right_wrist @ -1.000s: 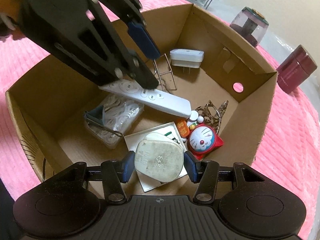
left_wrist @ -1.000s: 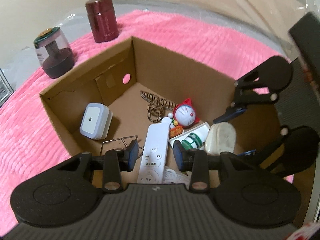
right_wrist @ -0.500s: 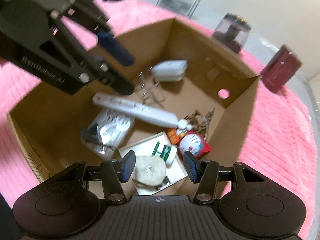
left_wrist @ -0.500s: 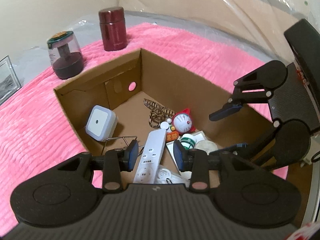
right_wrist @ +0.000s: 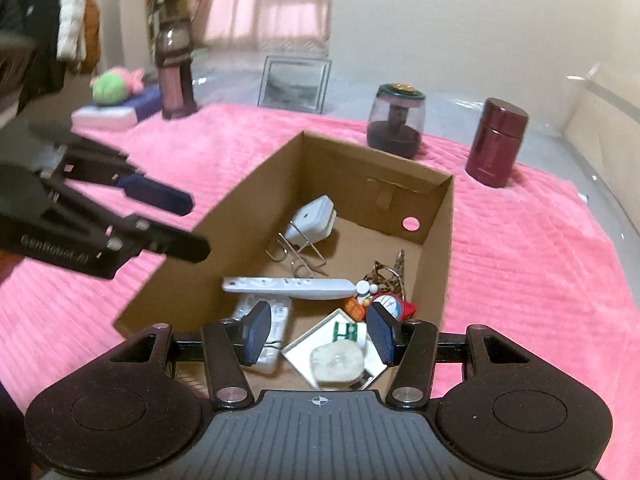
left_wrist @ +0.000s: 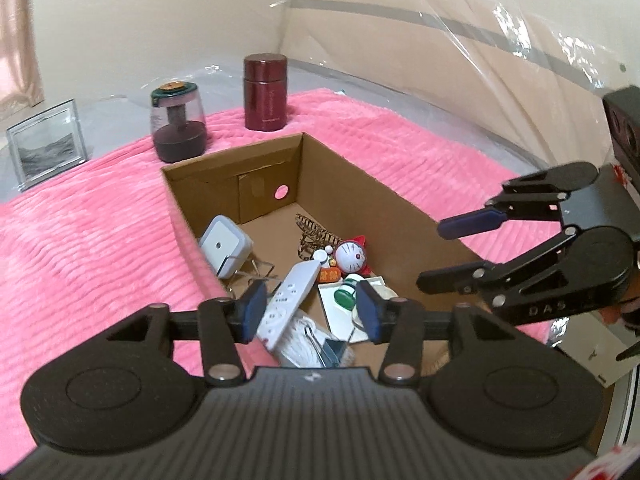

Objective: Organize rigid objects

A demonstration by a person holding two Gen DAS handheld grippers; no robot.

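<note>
left gripper (left_wrist: 308, 312) jaws opening, empty | right gripper (right_wrist: 318, 334) released | cardboard box (right_wrist: 440, 248) near wall hidden

Brown cardboard box (left_wrist: 352, 184) on a ribbed pink blanket (left_wrist: 80, 248); white remote (left_wrist: 290, 300) inside; maroon canister (left_wrist: 265, 92) (upper centre of the frame)

Both wrist cameras sit behind their own fingers and look steeply down from above into the cardboard box (left_wrist: 362, 184) on the pink blanket (left_wrist: 80, 248). The left view faces it from the near left corner, the right view from the near right. They share the box interior, the red canister (right_wrist: 496, 142) and each other's gripper
</note>
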